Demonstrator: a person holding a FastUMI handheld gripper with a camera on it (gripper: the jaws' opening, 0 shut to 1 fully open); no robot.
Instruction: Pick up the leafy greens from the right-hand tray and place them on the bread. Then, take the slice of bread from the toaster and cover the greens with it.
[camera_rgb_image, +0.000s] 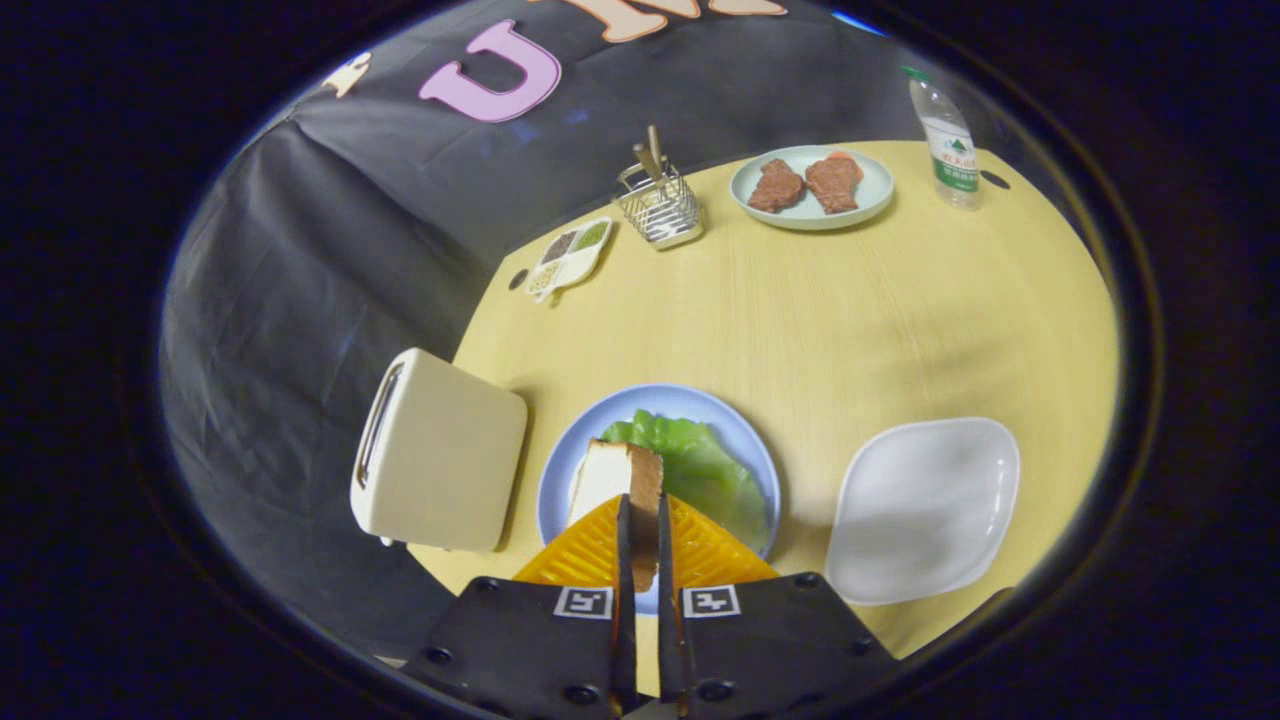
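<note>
On the yellow wooden surface (850, 330), the toaster (440, 450) stands just left of the blue plate (745, 445), where the lettuce leaf (700, 465) already lies. The claw (641, 545) is clamped on the bread slice (625, 480) (edge-on), so covering is in hand; next, lower it flat. The bottle (948, 140) label is too small to read.

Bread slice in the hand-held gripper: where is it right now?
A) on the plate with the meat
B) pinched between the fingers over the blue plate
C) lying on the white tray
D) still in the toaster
B: the bread slice sits edge-on between the fingers of the hand-held gripper, above the greens on the blue plate.
</note>
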